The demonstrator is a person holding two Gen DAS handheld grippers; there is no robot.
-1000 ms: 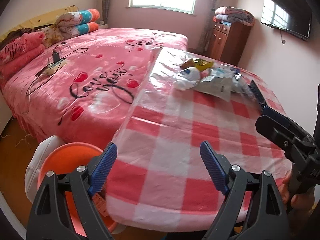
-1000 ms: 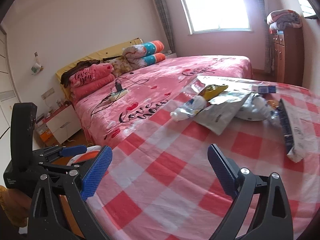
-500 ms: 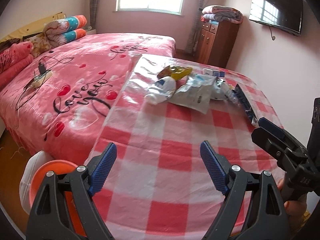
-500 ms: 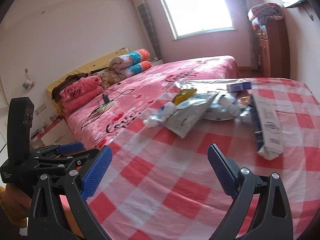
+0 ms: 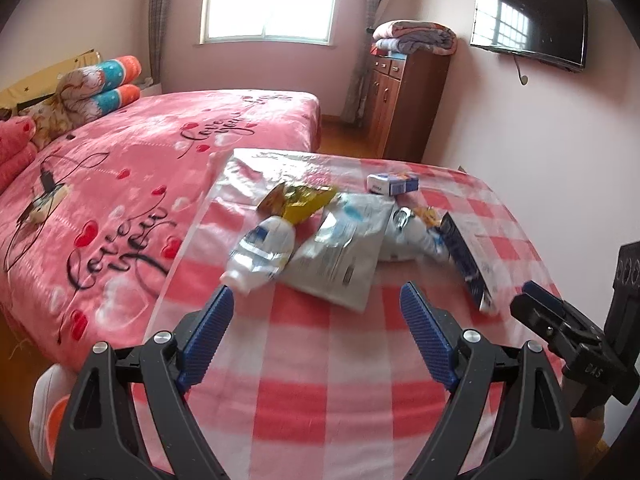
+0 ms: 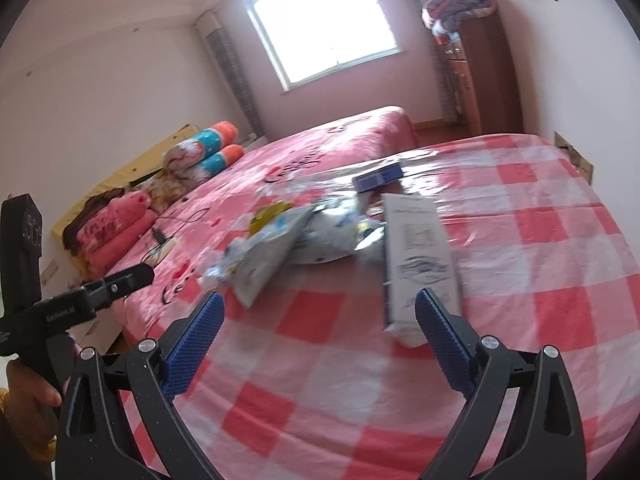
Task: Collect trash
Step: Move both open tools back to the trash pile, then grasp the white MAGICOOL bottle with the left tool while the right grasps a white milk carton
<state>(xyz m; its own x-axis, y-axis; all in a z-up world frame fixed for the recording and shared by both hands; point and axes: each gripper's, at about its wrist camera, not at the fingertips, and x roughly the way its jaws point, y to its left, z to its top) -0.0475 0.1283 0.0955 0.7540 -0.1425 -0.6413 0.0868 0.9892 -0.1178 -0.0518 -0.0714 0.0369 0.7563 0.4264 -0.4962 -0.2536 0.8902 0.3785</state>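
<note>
A heap of trash lies on the red-and-white checked table point(image 5: 304, 376): a crushed white bottle point(image 5: 262, 254), a yellow wrapper point(image 5: 306, 200), a white pouch point(image 5: 346, 246), a long blue-and-white carton point(image 5: 466, 264) and a small blue box point(image 5: 394, 185). My left gripper point(image 5: 316, 320) hovers open just short of the bottle and pouch, nothing between its fingers. In the right wrist view my right gripper point(image 6: 320, 320) is open too, its right finger close to the near end of the long carton point(image 6: 418, 256); the pouch point(image 6: 264, 258) lies ahead left.
A bed with a pink blanket point(image 5: 120, 184) adjoins the table's left side. An orange bin with a white liner point(image 5: 50, 412) sits on the floor at lower left. A wooden cabinet point(image 5: 404, 104) and wall TV point(image 5: 528, 36) stand behind. A hand point(image 6: 30, 384) grips the left tool.
Both grippers have advanced across the table toward the trash heap, which now looms larger and closer. The right view has rolled. Both stay open and empty.
</note>
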